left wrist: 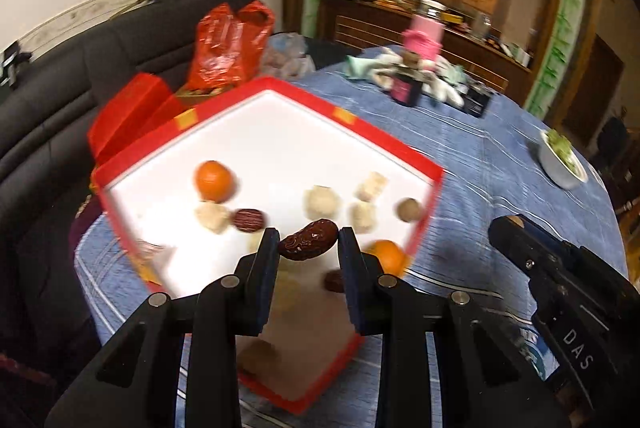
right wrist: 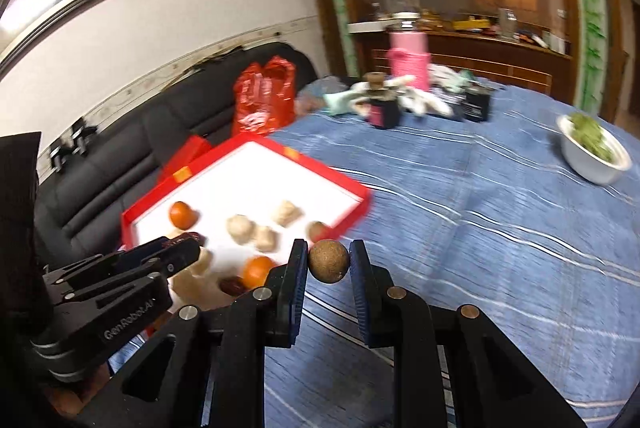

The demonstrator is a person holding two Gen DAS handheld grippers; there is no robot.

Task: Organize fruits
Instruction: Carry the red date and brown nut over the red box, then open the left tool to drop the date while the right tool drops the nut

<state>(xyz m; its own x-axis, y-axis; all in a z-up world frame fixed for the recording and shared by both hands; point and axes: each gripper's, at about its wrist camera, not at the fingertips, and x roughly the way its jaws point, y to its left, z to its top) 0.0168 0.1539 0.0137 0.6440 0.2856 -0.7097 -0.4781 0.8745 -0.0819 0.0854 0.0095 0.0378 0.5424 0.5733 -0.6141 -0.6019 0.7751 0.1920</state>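
Observation:
A red-rimmed white tray (left wrist: 280, 84) lies on the blue tablecloth; it also shows in the right wrist view (right wrist: 352, 184). In it lie two oranges (left wrist: 213, 181), several pale lumpy fruits (left wrist: 322, 202), dark red dates (left wrist: 248, 219) and a brown round fruit (left wrist: 409, 210). My left gripper (left wrist: 308, 242) is shut on a dark red date (left wrist: 307, 246) above the tray's near part. My right gripper (right wrist: 329, 262) is shut on a brown round fruit (right wrist: 329, 262) just right of the tray, above the cloth. The right gripper's body shows at the right of the left wrist view (left wrist: 560, 276).
A white bowl of greens (right wrist: 594, 152) stands at the table's right. Dark bottles (right wrist: 380, 108), a pink container (right wrist: 409, 58) and cloths crowd the far side. A red plastic bag (left wrist: 228, 44) and a red lid (left wrist: 132, 108) sit by the black sofa (left wrist: 48, 116) at left.

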